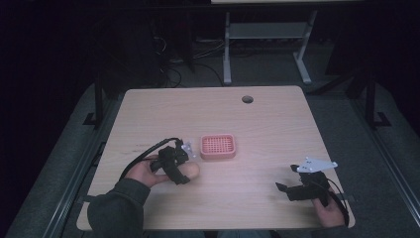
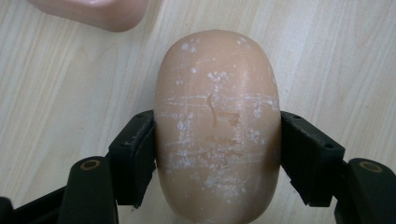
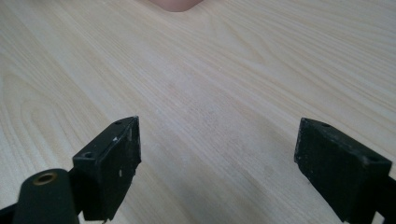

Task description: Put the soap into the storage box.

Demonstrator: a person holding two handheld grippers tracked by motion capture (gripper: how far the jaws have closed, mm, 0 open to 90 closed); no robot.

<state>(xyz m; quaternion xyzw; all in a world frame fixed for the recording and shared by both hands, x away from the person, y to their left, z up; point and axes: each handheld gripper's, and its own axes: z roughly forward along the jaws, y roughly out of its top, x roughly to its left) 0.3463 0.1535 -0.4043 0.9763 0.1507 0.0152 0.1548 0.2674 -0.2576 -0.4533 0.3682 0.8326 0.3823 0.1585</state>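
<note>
Left gripper view gives us the soap bar (image 2: 217, 126) clamped across its short width by the left gripper (image 2: 217, 149), low over the table (image 2: 56, 93) just short of the pink soap dish (image 2: 100, 11). We should keep the squeeze even, lift a little and lower it flat into the dish. Its long axis runs along the jaws, rounded end toward the dish. Our right gripper (image 3: 217, 163) gapes, grasping nothing, well apart.

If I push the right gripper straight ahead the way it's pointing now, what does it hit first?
Mostly bare table. The right gripper is open with nothing between its jaws. Farther along that line, a pink corner shows at the top edge, probably the soap dish, though depth is hard to judge.
</note>
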